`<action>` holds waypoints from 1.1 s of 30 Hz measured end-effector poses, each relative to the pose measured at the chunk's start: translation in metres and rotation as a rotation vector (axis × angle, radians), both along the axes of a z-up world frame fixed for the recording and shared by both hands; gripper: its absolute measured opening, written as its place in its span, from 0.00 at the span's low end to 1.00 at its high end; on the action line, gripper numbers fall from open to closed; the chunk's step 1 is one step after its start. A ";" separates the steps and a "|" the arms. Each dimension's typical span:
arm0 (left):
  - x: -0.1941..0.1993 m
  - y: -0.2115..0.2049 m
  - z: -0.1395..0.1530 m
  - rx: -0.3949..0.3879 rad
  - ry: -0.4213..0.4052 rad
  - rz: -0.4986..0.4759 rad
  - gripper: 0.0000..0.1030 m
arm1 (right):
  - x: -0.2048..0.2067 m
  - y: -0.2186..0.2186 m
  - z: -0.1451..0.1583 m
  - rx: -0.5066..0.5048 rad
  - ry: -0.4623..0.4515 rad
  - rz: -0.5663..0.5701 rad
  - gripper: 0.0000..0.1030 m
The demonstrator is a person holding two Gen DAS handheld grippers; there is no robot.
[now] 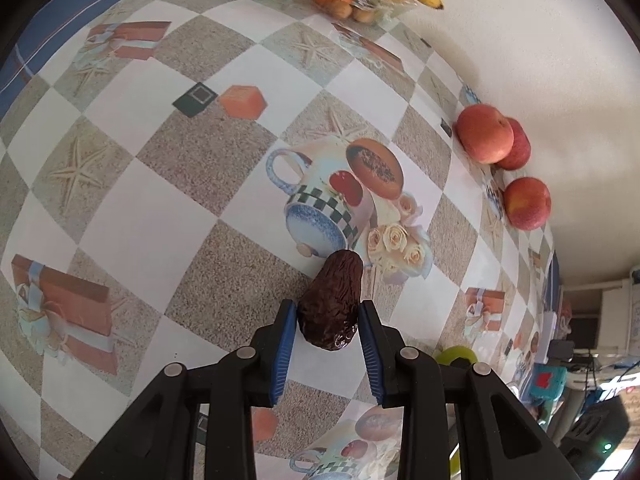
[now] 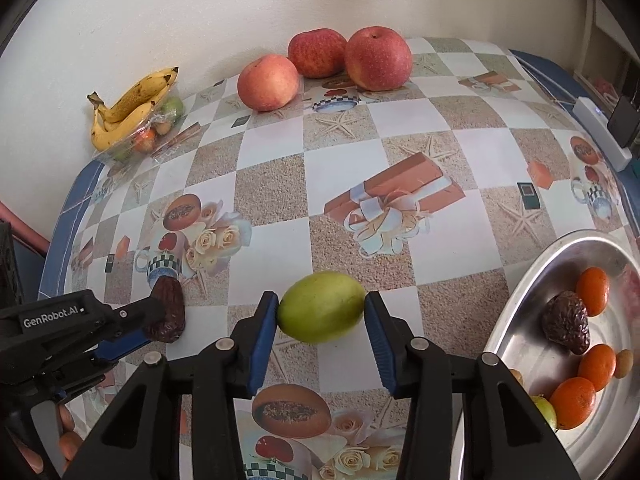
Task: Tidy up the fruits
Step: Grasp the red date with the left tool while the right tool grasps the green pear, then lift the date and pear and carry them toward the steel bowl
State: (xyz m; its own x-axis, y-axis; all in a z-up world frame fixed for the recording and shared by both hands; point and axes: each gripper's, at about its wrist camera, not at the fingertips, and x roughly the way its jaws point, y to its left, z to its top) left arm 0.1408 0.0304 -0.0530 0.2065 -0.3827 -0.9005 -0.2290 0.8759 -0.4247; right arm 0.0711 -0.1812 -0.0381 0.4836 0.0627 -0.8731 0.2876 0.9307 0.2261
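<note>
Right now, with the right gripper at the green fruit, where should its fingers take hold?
Grip the green fruit across its two narrower ends, coming in low from the near side. It lies sideways on the table, its long axis spanning the gap between the right gripper's fingers, which already flank both ends. Its round belly might roll if pinched elsewhere.
</note>
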 end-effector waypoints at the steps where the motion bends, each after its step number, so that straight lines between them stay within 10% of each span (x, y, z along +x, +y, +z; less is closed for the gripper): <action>1: 0.000 -0.002 0.000 0.006 -0.003 -0.007 0.33 | 0.000 0.000 0.000 -0.002 -0.002 0.002 0.45; 11: 0.003 -0.010 -0.008 -0.008 0.011 -0.055 0.47 | 0.003 -0.013 -0.018 0.113 0.011 -0.041 0.64; 21: 0.008 -0.013 -0.009 -0.039 0.011 -0.081 0.62 | 0.015 0.006 -0.020 -0.002 0.031 0.032 0.66; 33: 0.009 -0.017 -0.007 0.086 -0.004 -0.112 0.39 | 0.016 0.027 -0.014 -0.109 0.038 0.131 0.66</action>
State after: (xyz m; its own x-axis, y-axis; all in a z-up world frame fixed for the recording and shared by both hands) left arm 0.1498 0.0133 -0.0604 0.1702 -0.3248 -0.9304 -0.1264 0.9291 -0.3475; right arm 0.0873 -0.1543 -0.0526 0.4436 0.0273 -0.8958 0.1683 0.9792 0.1132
